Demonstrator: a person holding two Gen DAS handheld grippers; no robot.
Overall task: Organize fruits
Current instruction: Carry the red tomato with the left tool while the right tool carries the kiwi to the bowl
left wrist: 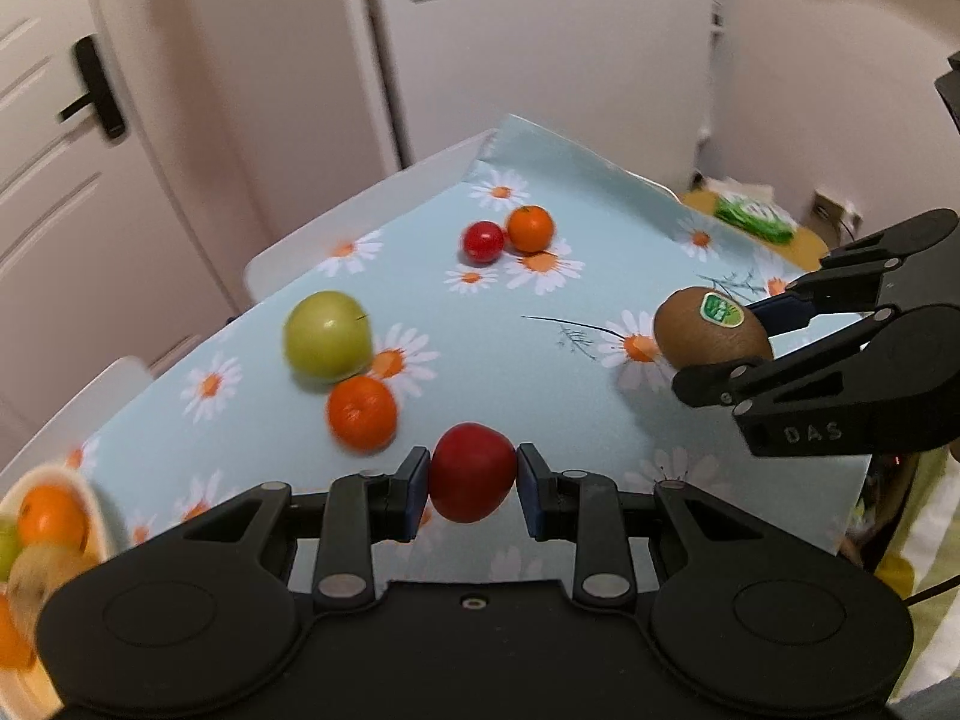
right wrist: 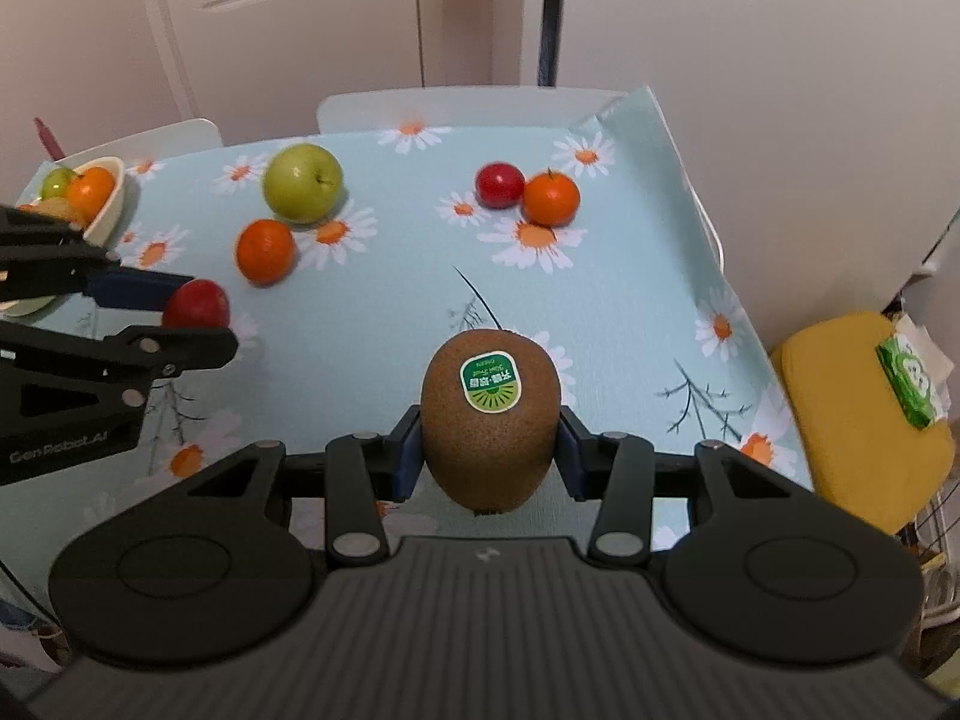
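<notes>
Between the blue pads of the left gripper [left wrist: 473,483] sits a red fruit [left wrist: 473,471], pinched on both sides and lifted clear of the daisy-print tablecloth [left wrist: 540,372]; jaws narrow, clamped on it. The right gripper [right wrist: 487,450] holds a kiwi [right wrist: 491,420] the same way, pads pressing both flanks, green sticker facing up, jaws set wider round the fatter fruit. In the left wrist view the kiwi hangs at the right edge, well apart from the red fruit; in the right wrist view the held red fruit shows at far left, near the bowl [right wrist: 111,207]. Loose on the cloth, four pieces: one green apple [right wrist: 303,182], one orange just beside it [right wrist: 266,251], touching or nearly so, then further back a second red fruit [right wrist: 499,185] touching a second orange [right wrist: 551,198]. Count in total outside the bowl: two red fruits, two oranges, one green apple, one kiwi. The bowl sits at the far left corner of the table, tilted in view, holding one orange, one small green fruit and some yellowish pieces I cannot identify; the gripper hides part of it. Off the table to the right, a yellow stool [right wrist: 858,420] carries a green packet [right wrist: 912,378].
</notes>
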